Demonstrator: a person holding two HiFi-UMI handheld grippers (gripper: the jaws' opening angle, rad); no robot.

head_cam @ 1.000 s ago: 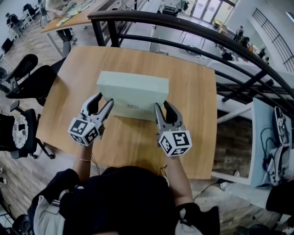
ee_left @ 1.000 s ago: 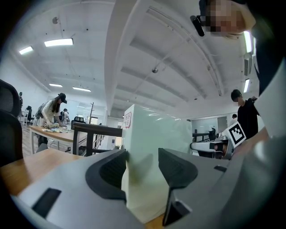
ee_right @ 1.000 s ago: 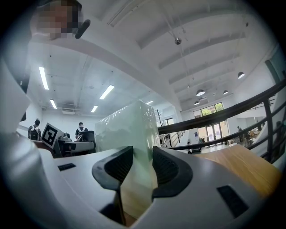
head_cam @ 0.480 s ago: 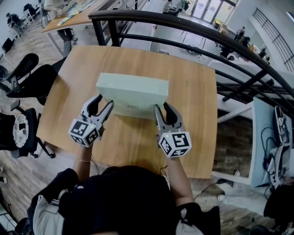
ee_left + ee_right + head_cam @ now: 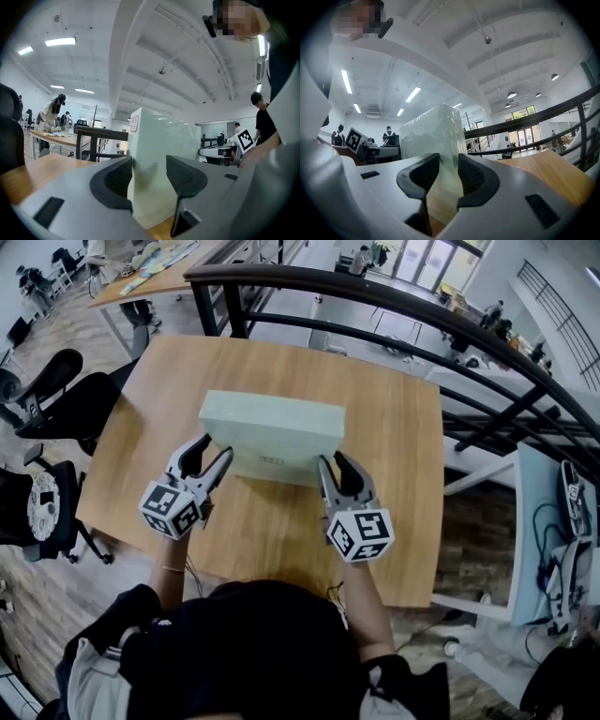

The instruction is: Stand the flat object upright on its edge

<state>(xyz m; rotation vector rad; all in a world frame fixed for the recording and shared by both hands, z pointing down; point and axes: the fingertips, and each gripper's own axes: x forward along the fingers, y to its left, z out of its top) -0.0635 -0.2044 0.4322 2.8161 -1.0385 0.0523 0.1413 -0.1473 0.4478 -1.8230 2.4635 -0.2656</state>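
Pale-green box stands on edge midway across the wooden table; right gripper clamps its right corner, left gripper (jaws apart) straddles the left corner.

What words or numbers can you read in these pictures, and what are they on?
Sticker near the top of the pale green box: red print, too blurred to read.
Small mark on the box's near face, head view: too small to read.
Cubes on the left gripper and right gripper: black-and-white square patterns, no letters.
No text can be read.
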